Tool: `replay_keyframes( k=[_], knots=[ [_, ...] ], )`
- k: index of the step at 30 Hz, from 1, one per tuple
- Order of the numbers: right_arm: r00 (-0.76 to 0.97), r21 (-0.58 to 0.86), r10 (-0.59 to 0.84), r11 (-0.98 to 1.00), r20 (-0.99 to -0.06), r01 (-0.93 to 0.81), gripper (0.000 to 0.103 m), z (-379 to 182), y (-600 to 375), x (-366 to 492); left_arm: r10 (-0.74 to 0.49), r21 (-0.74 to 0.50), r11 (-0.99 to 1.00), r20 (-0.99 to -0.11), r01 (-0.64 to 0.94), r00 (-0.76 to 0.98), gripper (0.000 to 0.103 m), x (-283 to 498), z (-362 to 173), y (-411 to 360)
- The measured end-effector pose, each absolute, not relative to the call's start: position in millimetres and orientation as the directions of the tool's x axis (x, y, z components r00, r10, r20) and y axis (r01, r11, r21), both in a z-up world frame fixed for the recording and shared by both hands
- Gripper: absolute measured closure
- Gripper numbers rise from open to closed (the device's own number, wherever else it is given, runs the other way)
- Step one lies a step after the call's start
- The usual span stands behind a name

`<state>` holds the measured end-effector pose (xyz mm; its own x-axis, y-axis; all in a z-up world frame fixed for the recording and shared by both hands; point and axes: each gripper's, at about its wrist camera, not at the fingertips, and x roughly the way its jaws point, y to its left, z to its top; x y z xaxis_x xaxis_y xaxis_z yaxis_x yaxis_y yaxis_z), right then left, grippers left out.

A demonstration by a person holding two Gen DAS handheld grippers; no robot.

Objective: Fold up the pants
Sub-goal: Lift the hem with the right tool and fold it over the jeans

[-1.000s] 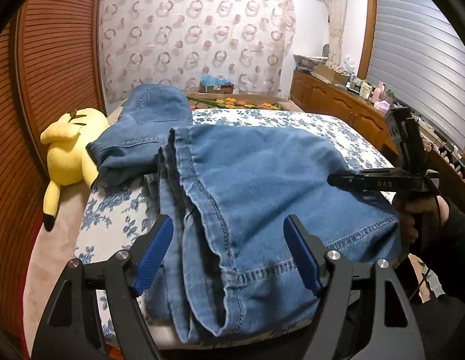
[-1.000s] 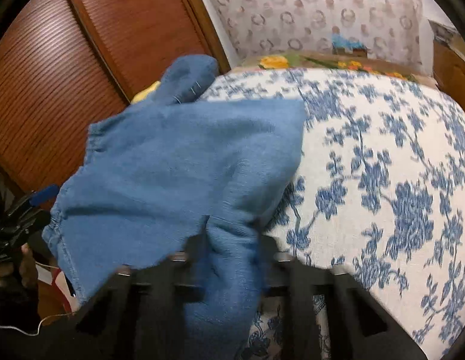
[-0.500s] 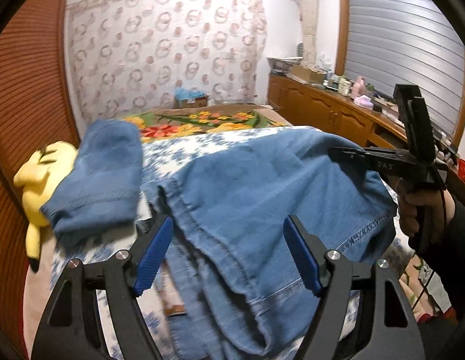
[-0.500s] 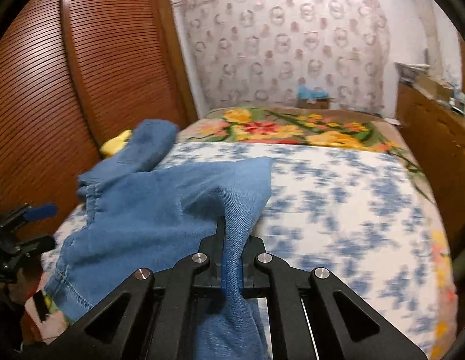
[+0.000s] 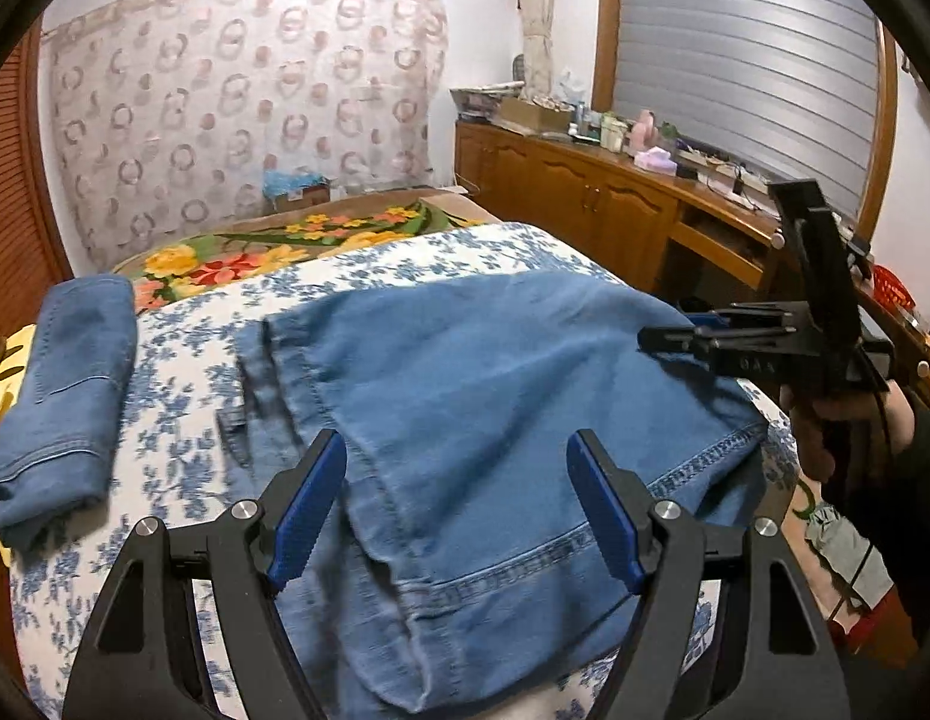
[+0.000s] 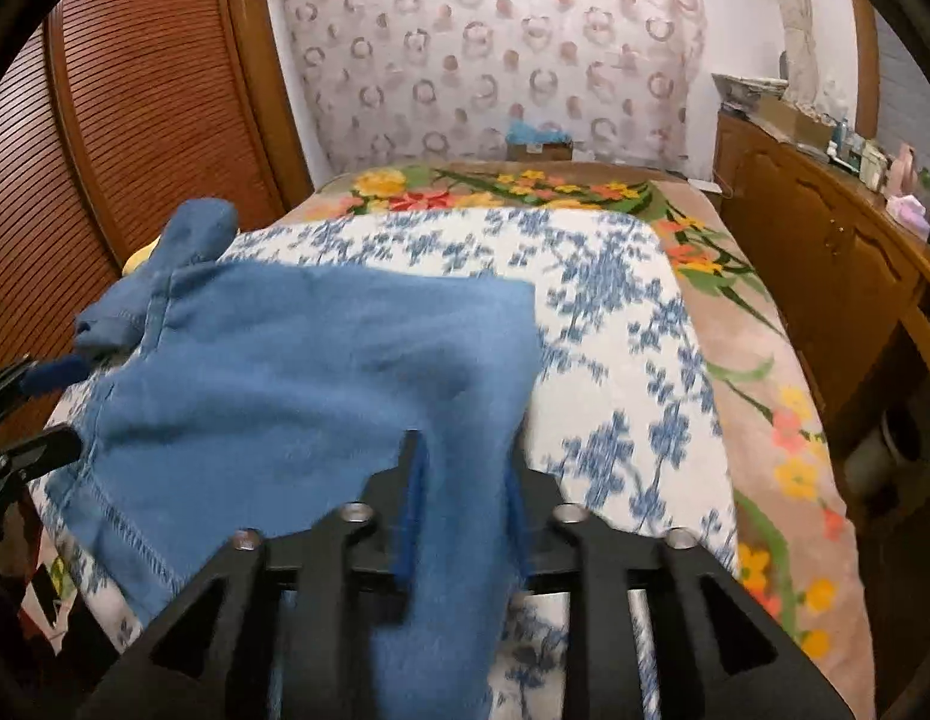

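The jeans [image 5: 495, 396] lay folded over on the flower-print bed [image 5: 183, 360], near its foot end, hems toward the left gripper [image 5: 456, 504]. That gripper's blue-padded fingers [image 5: 306, 498] stood wide apart over the hem, touching nothing, probably because its side of the fold was already laid down. The right gripper [image 6: 462, 504] had its fingers narrowed around a bunched strip of denim at the jeans' outer edge, though a slight gap showed beside each pad, so the grip looked loose or just letting go. Holding that edge would have kept the top layer taut and square while it settled. A second, already folded pair [image 5: 63, 396] sat beside the jeans, toward the wardrobe side, clear of the work.
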<state>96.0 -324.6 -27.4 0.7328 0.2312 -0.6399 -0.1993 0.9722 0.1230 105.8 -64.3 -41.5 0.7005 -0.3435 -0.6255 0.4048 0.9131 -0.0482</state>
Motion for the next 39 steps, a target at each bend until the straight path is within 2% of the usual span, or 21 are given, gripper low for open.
replay_keyframes(
  k=[5,8,18,26,28,29,33,39],
  knots=[
    [0.732,0.17,0.253,0.968,-0.633,-0.187,0.045,-26.9,-319.9,80.6,-0.338,-0.036,0.909,-0.647,0.414,0.684,0.026,109.8,-47.3,-76.3],
    [0.724,0.201,0.269,0.963,-0.635,-0.181,0.043,-32.3,-320.0,63.9,-0.328,-0.034,0.912,-0.657,0.408,0.679,0.026,110.9,-51.8,-77.0],
    [0.692,0.282,0.317,0.945,-0.648,-0.168,0.042,-43.8,-321.1,48.4,-0.301,-0.021,0.917,-0.693,0.399,0.655,0.026,114.8,-76.3,-79.2],
    [0.698,0.288,0.325,0.941,-0.638,-0.176,0.042,-46.3,-314.1,48.4,-0.326,-0.051,0.912,-0.691,0.406,0.646,0.026,114.6,-81.5,-75.4],
    [0.698,0.303,0.341,0.935,-0.63,-0.184,0.047,-46.6,-312.3,45.9,-0.329,-0.054,0.912,-0.69,0.407,0.645,0.026,113.9,-82.1,-74.5],
    [0.693,0.315,0.358,0.929,-0.626,-0.195,0.057,-47.4,-312.0,45.9,-0.33,-0.055,0.912,-0.689,0.407,0.646,0.026,113.9,-81.6,-73.3],
    [0.704,0.304,0.367,0.927,-0.608,-0.221,0.077,-39.2,-304.8,41.0,-0.331,-0.06,0.913,-0.685,0.403,0.649,0.026,110.9,-77.8,-69.4],
    [0.748,0.281,0.38,0.922,-0.544,-0.265,0.082,-6.8,-293.9,32.6,-0.321,-0.06,0.922,-0.674,0.383,0.666,0.026,103.6,-68.4,-55.5]
  ],
)
